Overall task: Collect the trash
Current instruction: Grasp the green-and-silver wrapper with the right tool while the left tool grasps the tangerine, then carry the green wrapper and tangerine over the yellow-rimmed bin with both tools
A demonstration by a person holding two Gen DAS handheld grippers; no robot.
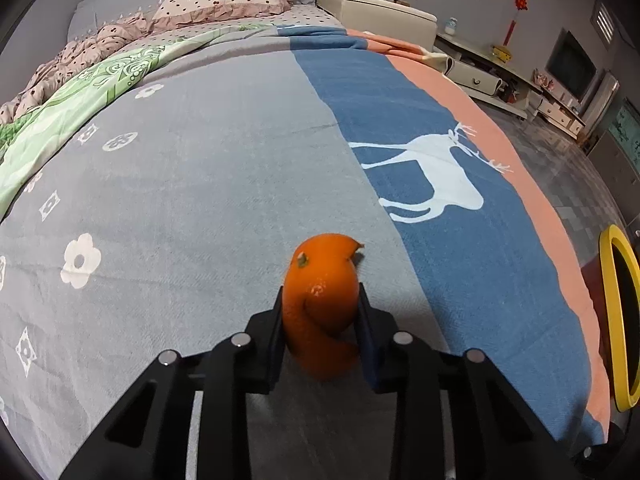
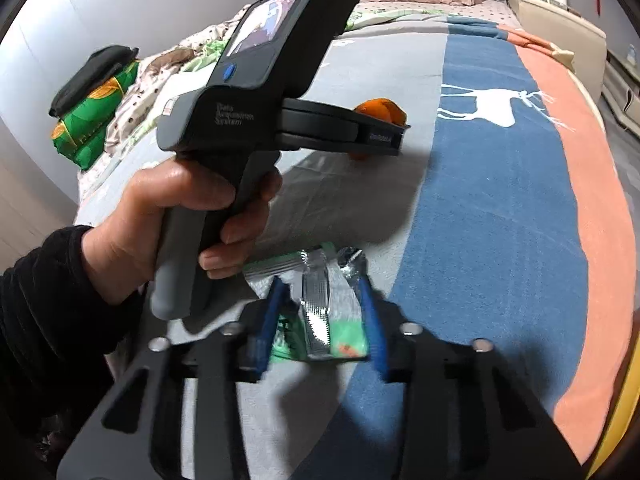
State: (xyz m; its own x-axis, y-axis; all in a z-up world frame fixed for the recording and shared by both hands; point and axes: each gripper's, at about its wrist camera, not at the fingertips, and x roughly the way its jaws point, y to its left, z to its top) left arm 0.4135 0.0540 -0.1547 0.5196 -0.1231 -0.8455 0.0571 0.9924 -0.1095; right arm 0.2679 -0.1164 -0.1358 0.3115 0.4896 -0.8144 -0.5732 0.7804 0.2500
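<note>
My left gripper (image 1: pixel 320 300) is shut on a curled orange peel (image 1: pixel 322 304) and holds it above the bed cover. The right wrist view shows that same gripper from the side (image 2: pixel 384 136), held by a hand, with the orange peel (image 2: pixel 380 110) sticking out of its jaws. My right gripper (image 2: pixel 322 312) is shut on a green and silver foil wrapper (image 2: pixel 320 312), just above the bed, below and behind the left gripper.
A grey, blue and orange bed cover (image 1: pixel 240 160) with a white deer fills the view. A yellow-rimmed bin (image 1: pixel 618 320) stands by the bed's right edge. Pillows and quilts (image 1: pixel 224 0) lie at the far end. Cabinets (image 1: pixel 480 68) line the right wall.
</note>
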